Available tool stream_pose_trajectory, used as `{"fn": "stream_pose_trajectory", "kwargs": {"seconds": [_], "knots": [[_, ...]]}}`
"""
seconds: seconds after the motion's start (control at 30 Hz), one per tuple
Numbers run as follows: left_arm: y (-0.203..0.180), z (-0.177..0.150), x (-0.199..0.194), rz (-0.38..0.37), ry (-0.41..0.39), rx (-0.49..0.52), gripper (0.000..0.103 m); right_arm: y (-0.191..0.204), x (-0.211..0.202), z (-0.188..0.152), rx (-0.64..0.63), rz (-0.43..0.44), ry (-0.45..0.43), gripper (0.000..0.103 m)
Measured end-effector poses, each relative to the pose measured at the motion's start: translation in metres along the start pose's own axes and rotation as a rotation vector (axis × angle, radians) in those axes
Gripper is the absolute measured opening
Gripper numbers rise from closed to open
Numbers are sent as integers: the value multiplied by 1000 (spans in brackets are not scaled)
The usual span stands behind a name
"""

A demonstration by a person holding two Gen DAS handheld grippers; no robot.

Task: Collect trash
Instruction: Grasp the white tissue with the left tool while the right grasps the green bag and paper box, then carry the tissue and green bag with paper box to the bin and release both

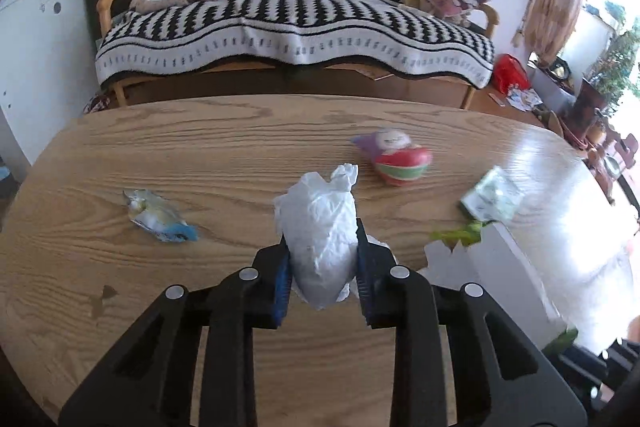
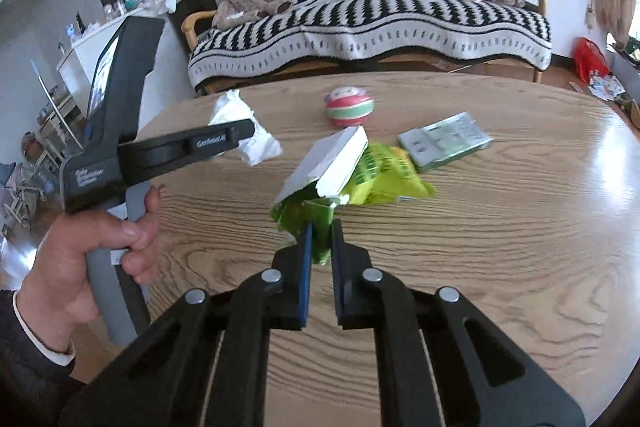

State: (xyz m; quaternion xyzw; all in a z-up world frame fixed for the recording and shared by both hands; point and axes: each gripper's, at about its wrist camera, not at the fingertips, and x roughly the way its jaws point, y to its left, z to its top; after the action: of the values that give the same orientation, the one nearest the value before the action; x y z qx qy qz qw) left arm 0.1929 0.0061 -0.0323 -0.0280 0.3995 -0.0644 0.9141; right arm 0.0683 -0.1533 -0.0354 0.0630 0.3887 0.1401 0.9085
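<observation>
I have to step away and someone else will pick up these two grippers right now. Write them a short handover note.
Left gripper: shut on a crumpled white paper wad, lifted off the table.
Right gripper: shut on a torn green-and-white snack wrapper, pinched at its green end.
On the wooden table lie a blue-and-silver foil wrapper at the left and a small green-and-white packet at the right. The striped toy ball looks like a toy, probably not trash.
Done: two pieces gripped.
Left: drop both in a bin (none in view), then fetch the foil wrapper and the packet.
</observation>
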Motion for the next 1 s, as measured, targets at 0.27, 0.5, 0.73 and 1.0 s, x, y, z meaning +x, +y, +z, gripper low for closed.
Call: {"fn": "stream_pose_trajectory", "kwargs": {"seconds": [0.27, 0.5, 0.73, 1.0], "knots": [[-72, -5, -35, -73, -41, 88, 26, -49, -70, -9, 66, -63, -78, 9], [-166, -19, -58, -193, -52, 181, 26, -114, -142, -33, 143, -177, -145, 9], [-269, -53, -72, -323, -38, 303, 26, -198, -216, -76, 268, -326, -192, 9], [-387, -108, -83, -478, 15, 450, 26, -289, -298, -147, 444, -495, -221, 9]]}}
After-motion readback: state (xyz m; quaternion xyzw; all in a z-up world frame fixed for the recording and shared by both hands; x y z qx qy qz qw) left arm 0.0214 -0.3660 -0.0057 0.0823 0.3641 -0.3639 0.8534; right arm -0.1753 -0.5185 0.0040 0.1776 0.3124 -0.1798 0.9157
